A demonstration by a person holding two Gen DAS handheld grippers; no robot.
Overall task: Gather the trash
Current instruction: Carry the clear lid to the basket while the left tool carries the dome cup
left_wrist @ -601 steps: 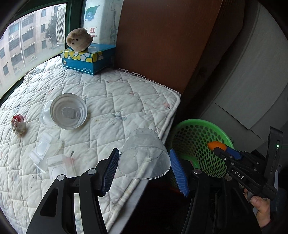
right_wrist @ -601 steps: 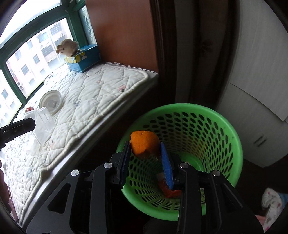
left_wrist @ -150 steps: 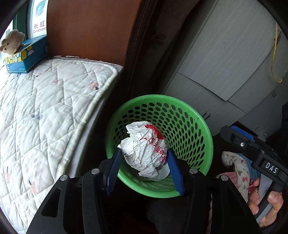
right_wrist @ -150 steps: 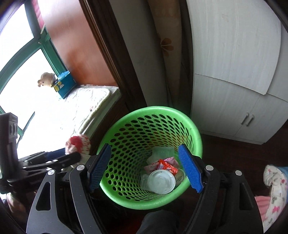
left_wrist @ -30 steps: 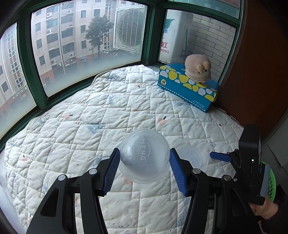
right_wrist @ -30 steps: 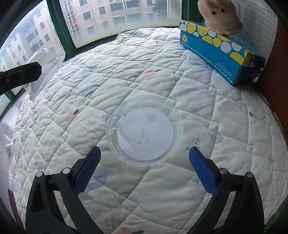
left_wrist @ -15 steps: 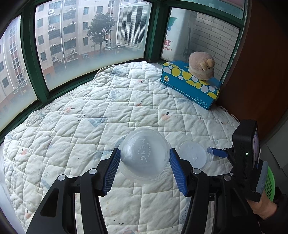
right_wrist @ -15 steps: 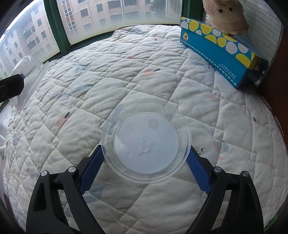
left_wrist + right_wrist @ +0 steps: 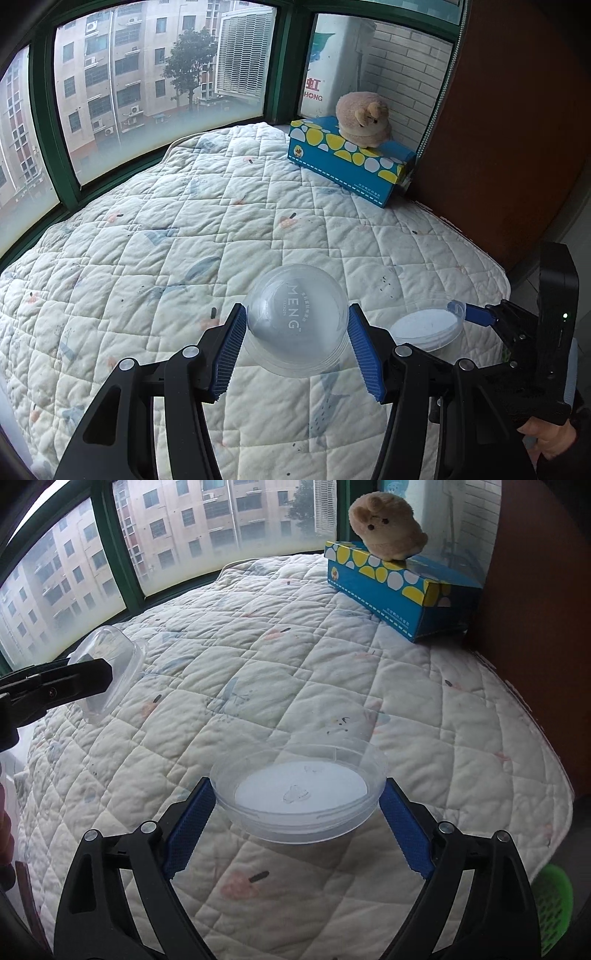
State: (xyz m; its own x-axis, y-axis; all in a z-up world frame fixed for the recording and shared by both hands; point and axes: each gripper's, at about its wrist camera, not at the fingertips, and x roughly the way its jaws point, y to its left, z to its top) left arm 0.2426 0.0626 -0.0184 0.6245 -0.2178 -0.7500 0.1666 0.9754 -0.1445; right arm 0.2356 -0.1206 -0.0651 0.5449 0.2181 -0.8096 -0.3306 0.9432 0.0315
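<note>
Ribbed blue jaws clamp a domed clear cup [image 9: 296,325] and, seemingly, a round lid [image 9: 300,790].

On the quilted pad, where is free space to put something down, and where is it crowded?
Free: the wide quilt between the window frame and the blue tissue box. Crowded: the far corner, where the plush toy sits on that box.

A white quilted mattress [image 9: 192,236] with little pictures on it lay by a big window [image 9: 155,88] with green frames. A blue box [image 9: 347,162] with yellow and white spots sat at the far corner of the mattress. A fluffy tan toy animal [image 9: 364,120] sat on top of the box. A brown wooden wall [image 9: 517,129] stood just beside the box. Tall buildings [image 9: 192,513] and a tree [image 9: 188,59] showed outside.
</note>
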